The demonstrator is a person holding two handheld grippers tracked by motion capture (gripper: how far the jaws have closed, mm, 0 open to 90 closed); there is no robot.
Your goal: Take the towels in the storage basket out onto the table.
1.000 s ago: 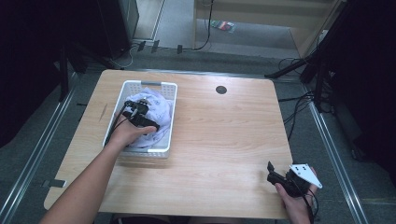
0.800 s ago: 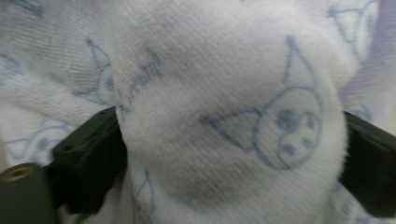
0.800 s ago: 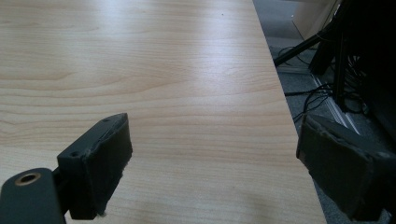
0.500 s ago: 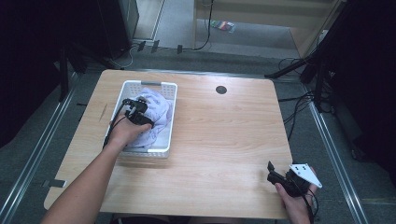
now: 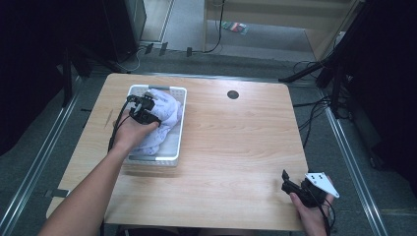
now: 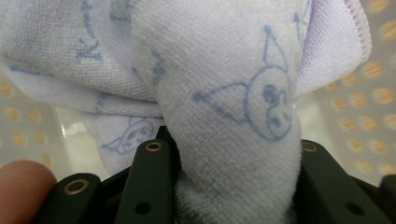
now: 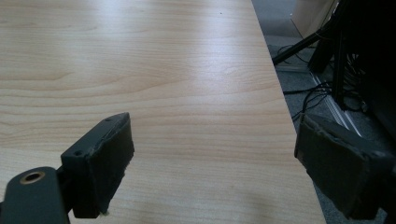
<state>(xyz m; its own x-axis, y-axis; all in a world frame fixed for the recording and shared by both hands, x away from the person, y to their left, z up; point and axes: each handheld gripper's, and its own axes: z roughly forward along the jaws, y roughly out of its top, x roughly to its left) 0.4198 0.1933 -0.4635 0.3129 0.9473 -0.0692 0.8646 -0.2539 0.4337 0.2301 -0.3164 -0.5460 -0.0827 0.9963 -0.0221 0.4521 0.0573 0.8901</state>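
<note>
Wooden table (image 5: 236, 147) with round grommet hole (image 5: 233, 94)

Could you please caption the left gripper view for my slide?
Left gripper shut on a lavender printed towel above the white perforated basket.

The towel (image 6: 233, 107) hides the left hand-held gripper's (image 6: 233, 186) pads and runs past the frame.
</note>
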